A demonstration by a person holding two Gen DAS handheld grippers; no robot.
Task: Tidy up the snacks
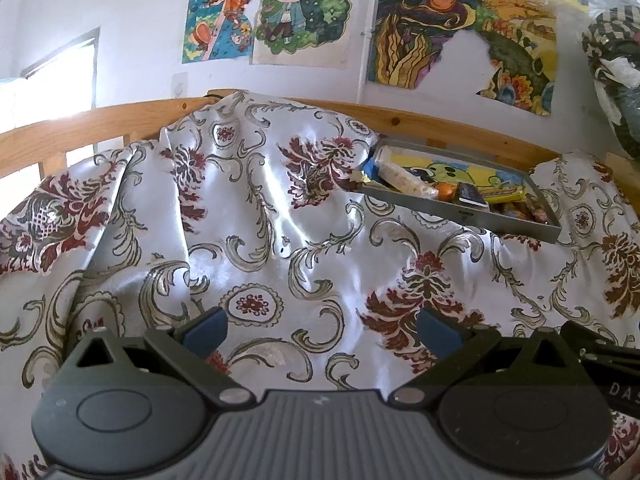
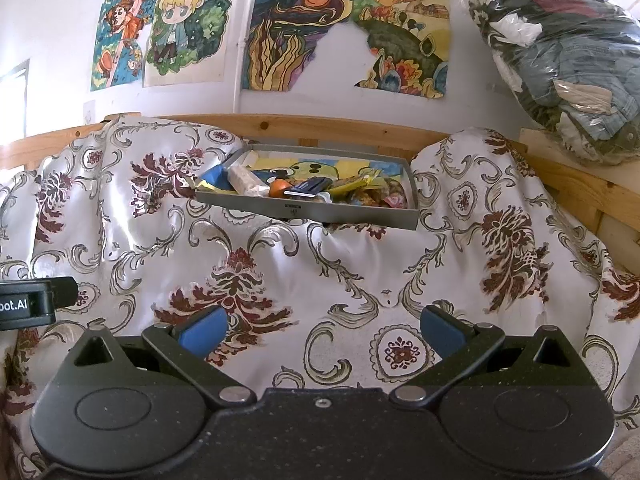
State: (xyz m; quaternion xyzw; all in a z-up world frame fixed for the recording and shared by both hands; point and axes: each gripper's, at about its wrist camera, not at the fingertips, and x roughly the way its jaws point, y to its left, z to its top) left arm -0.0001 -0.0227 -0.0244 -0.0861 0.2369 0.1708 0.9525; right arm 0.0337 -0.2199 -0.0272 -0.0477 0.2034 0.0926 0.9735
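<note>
Holding both tools spread and empty: left tool (image 1: 322, 334), right tool (image 2: 322, 330). Sitting in the upper middle of the right view: gray tray (image 2: 360, 212) of snacks (image 2: 280, 188) on patterned cloth (image 2: 360, 272), long side crosswise, well apart. Lying more squarely ahead of the right tool, probably nearer.

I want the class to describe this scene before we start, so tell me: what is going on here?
A person holds two handheld grippers above a bed covered with a patterned cloth. Both the left gripper and the right gripper are open and hold nothing. Ahead, near the wooden bed rail, sits a grey tray with a jumble of wrapped snacks inside. No snack lies on the cloth outside the tray. Neither gripper is near the tray yet.
</note>
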